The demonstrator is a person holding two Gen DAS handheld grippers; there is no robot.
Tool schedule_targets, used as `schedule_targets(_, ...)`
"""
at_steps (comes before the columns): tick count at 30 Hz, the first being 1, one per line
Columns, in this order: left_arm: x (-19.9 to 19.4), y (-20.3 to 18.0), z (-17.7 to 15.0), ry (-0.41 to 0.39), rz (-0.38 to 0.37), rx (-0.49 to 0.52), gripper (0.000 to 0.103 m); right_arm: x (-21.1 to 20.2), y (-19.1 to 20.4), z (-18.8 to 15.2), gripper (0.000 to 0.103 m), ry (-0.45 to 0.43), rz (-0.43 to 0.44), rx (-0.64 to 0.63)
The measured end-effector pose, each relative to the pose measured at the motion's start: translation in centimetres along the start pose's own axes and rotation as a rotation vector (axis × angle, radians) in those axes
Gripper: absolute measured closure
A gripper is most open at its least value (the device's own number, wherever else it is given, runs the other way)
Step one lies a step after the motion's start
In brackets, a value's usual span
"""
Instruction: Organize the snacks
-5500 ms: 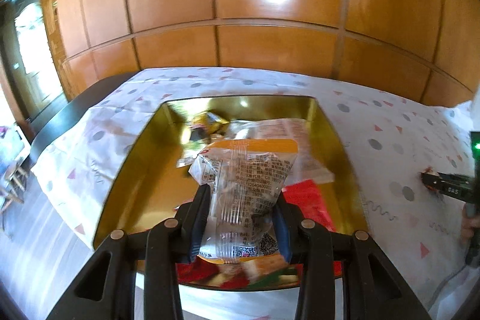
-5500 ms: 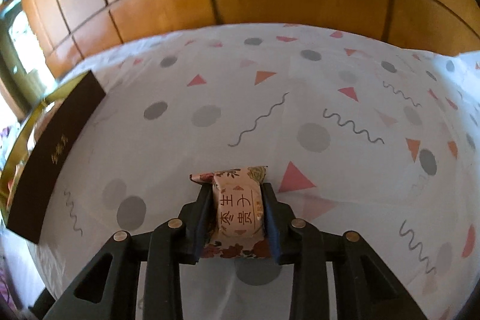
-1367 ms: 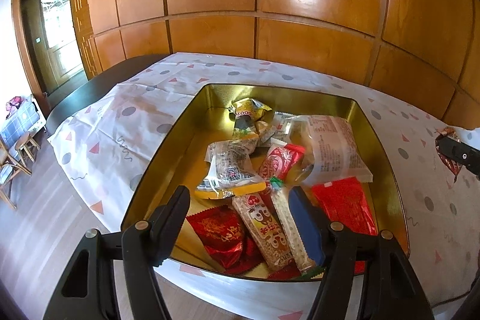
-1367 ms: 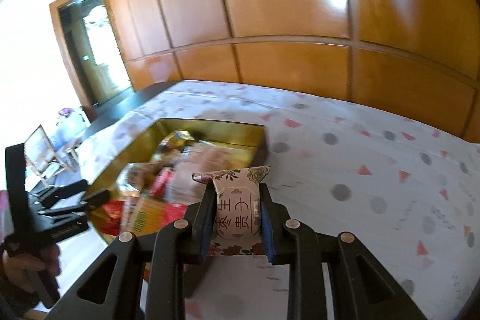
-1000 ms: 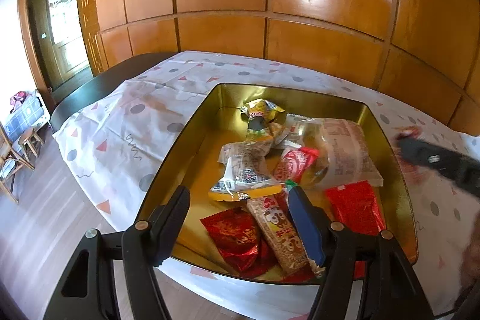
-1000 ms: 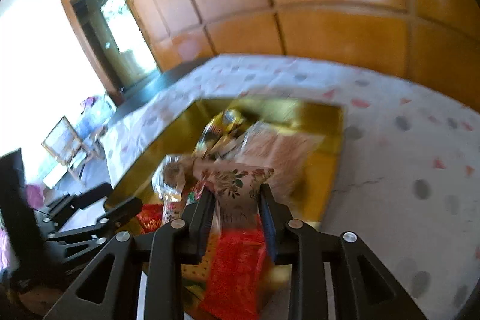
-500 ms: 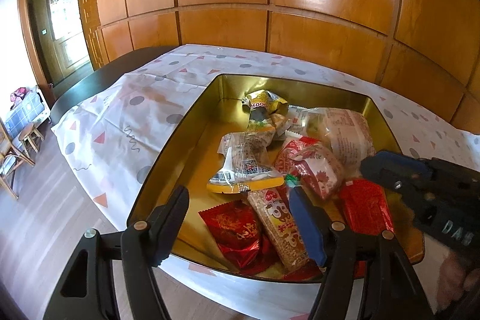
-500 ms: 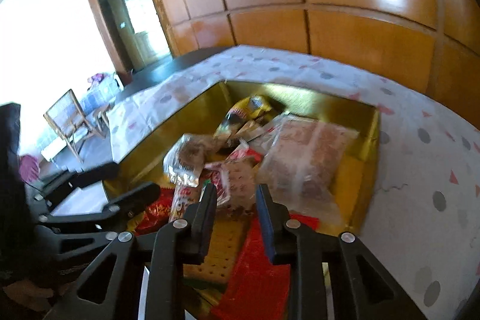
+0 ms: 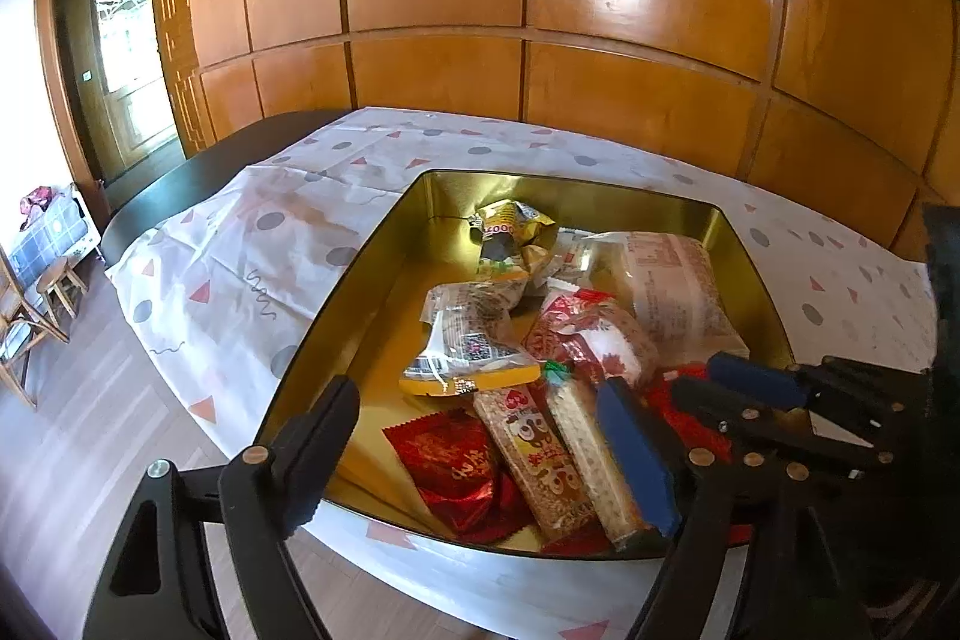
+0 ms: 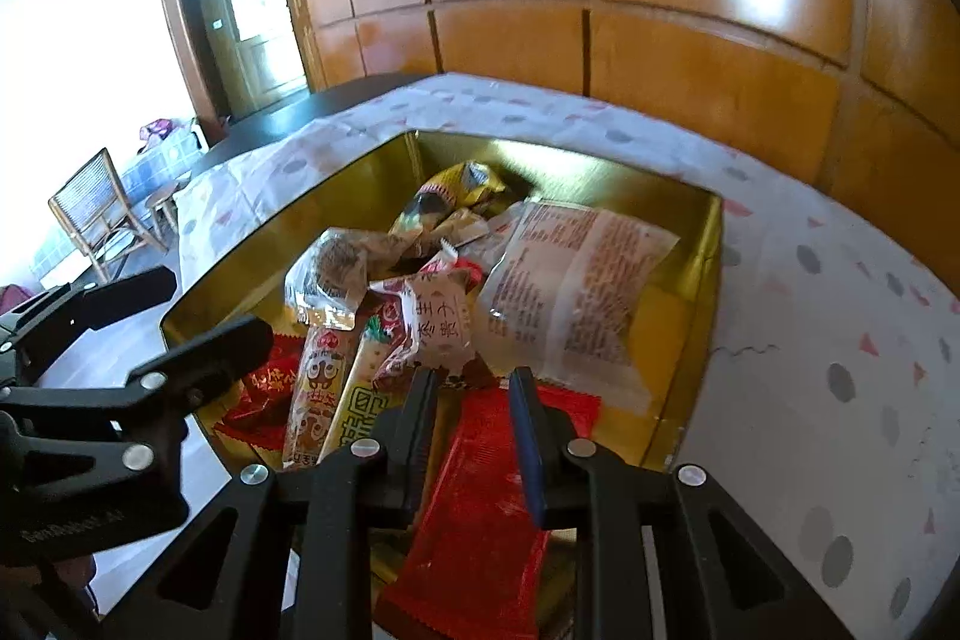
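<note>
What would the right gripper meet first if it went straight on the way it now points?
Probably the floral-wrapped snack just beyond the right gripper, lying in the gold tin; depth is unclear.

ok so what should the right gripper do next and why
Probably lift the right gripper up and back out of the gold tin. The floral-wrapped snack lies on the pile of packets just past its fingertips, and the jaws stand close together with nothing between them, so its drop here looks done.
</note>
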State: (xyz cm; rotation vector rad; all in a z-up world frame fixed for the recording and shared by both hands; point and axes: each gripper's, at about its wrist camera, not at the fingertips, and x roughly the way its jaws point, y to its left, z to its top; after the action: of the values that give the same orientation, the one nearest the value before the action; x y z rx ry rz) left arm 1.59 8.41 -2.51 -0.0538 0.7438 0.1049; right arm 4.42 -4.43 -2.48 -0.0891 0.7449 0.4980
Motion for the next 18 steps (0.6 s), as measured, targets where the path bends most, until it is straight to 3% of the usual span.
schedule_targets(10, -0.9, -0.6, -0.2, -0.014, -0.001, 0.01, 0.015, -4.0, -1.3, -1.3, 0.075, -0.098, -0.141, 0.103)
schedule_targets(18, -2.2, -1.7, -0.6, -0.044, -0.012, 0.028, 0.006, -6.0, -2.4, -3.1, 0.069, -0.113, -0.229, 0.18)
